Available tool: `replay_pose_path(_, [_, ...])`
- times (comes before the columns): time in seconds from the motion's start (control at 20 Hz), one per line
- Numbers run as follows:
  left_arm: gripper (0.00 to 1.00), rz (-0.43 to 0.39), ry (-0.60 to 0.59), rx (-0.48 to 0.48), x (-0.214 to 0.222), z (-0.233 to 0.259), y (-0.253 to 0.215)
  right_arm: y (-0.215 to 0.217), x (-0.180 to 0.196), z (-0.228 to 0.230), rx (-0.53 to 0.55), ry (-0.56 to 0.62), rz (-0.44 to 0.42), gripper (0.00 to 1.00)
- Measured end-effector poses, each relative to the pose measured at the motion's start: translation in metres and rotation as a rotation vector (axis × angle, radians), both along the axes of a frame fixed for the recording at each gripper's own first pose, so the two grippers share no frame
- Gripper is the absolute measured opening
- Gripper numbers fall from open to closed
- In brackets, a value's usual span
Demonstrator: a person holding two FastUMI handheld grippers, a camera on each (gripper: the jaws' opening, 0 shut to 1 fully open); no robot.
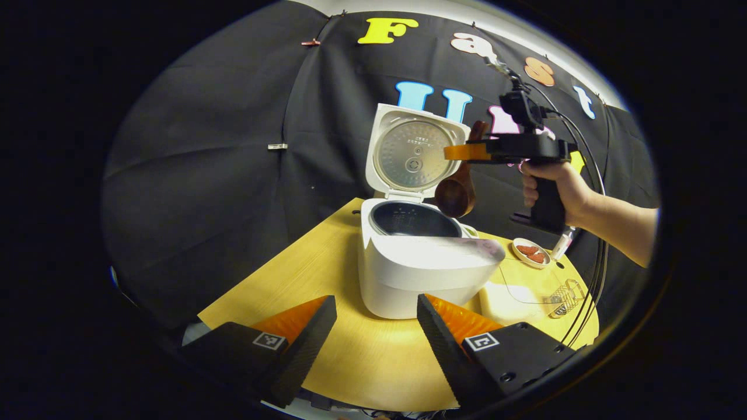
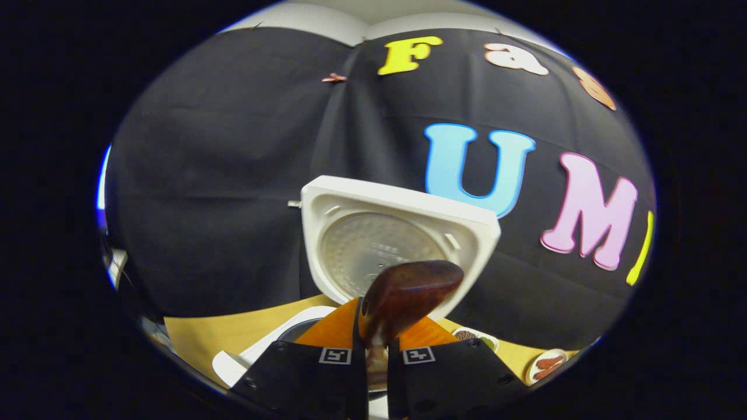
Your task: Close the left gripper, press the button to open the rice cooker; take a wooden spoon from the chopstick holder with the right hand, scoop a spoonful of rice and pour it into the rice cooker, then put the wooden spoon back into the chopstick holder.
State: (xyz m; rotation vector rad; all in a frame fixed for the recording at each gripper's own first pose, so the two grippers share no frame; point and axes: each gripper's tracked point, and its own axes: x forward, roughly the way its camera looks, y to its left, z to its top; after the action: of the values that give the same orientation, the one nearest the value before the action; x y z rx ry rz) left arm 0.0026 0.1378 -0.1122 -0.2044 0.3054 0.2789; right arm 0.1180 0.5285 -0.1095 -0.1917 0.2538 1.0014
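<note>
The white rice cooker (image 1: 420, 262) stands on the wooden table (image 1: 373, 361) with its lid (image 1: 414, 153) raised upright and the dark inner pot (image 1: 413, 220) exposed. My left gripper (image 1: 376, 326) stands open in front of the cooker, nothing between its fingers. Farther off, a hand holds my right gripper (image 1: 467, 153), shut on the handle of a dark wooden spoon (image 1: 456, 195) whose bowl hangs just above the pot's right rim. In the right gripper view the right gripper (image 2: 376, 350) pinches the wooden spoon (image 2: 408, 291), with the lid (image 2: 397, 245) behind it.
A small dish with reddish pieces (image 1: 531, 252) sits at the table's far right, and a clear holder with a wire basket (image 1: 563, 300) stands near the right edge. Two small dishes (image 2: 475, 336) (image 2: 548, 363) lie beside the cooker in the right gripper view.
</note>
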Motion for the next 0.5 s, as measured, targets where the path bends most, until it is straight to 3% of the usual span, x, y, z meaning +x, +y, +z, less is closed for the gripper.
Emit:
replay_pose_path(0.05, [0.96, -0.009, -0.001, 0.005, 0.000, 0.000, -0.003, -0.013, 0.007, 0.007, 0.029, 0.047, -0.027, 0.21])
replay_pose_path(0.15, [0.96, -0.029, -0.004, 0.020, 0.004, 0.005, -0.015, -0.046, 0.018, 0.021, 0.070, 0.111, -0.072, 0.13])
replay_pose_path(0.2, [0.96, -0.039, -0.004, 0.028, 0.007, 0.009, -0.021, -0.065, 0.025, 0.029, 0.085, 0.121, -0.102, 0.17])
replay_pose_path(0.5, [0.96, -0.131, -0.005, 0.043, 0.018, 0.021, -0.069, -0.201, 0.067, 0.049, 0.124, 0.112, -0.327, 0.17])
